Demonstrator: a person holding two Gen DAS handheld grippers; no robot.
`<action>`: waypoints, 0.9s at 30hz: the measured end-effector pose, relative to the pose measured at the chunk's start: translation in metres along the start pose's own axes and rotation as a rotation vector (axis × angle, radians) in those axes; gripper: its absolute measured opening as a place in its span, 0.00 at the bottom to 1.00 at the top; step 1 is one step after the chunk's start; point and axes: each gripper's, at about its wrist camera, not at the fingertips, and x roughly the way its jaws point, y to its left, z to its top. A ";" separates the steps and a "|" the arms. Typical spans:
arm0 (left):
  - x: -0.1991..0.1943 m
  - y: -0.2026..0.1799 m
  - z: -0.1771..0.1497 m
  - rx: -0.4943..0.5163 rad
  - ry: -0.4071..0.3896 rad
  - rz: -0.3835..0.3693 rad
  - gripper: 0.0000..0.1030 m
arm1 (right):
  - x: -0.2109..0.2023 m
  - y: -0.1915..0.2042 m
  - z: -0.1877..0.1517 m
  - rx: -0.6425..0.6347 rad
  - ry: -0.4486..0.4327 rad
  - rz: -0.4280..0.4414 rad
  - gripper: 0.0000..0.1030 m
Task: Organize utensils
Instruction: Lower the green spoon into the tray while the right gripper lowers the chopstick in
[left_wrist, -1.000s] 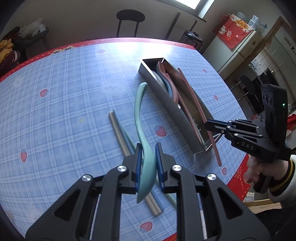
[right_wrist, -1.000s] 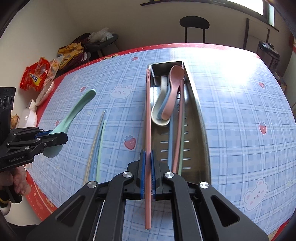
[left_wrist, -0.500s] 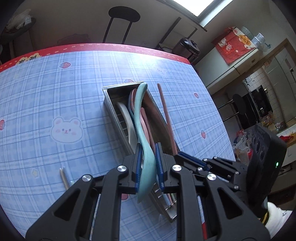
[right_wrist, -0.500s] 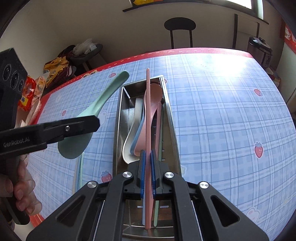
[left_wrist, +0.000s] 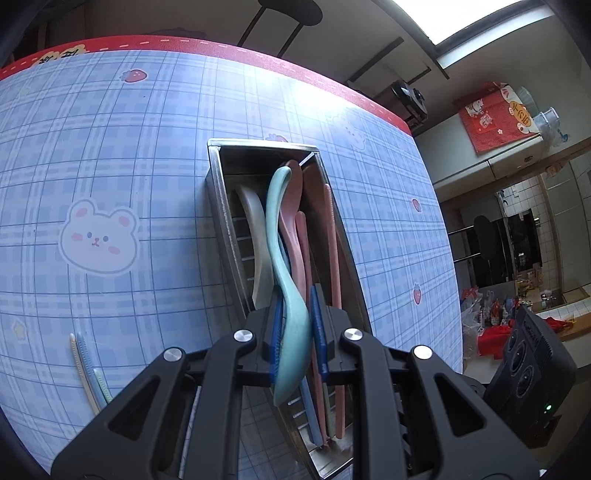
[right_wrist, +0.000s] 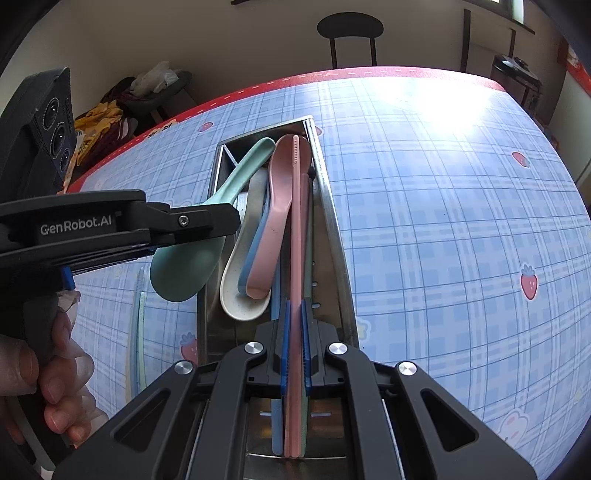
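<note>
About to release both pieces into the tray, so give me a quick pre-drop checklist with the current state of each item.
1. Left gripper clamped on the green spoon: ok, pads press its bowl.
2. Right gripper clamped on the pink chopstick: ok, jaws shut on it.
3. Green spoon over the steel tray: partly ok; the handle is over it, but in the right wrist view the bowl hangs beyond the tray's wall.
4. Pink chopstick lined up along the tray: ok.
5. Room in the tray: cannot tell; white spoon, pink spoon and other chopsticks already crowd it.
6. Loose chopsticks on the tablecloth: not ok.
</note>
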 end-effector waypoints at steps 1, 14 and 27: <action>0.001 -0.001 0.001 0.000 -0.001 0.004 0.18 | 0.001 0.000 0.000 0.003 0.002 0.002 0.06; 0.012 -0.007 0.012 -0.017 -0.010 0.046 0.16 | 0.006 -0.003 -0.004 0.008 0.012 0.011 0.06; 0.011 -0.022 0.017 0.048 -0.013 0.045 0.16 | 0.003 -0.005 -0.006 0.010 0.021 0.015 0.06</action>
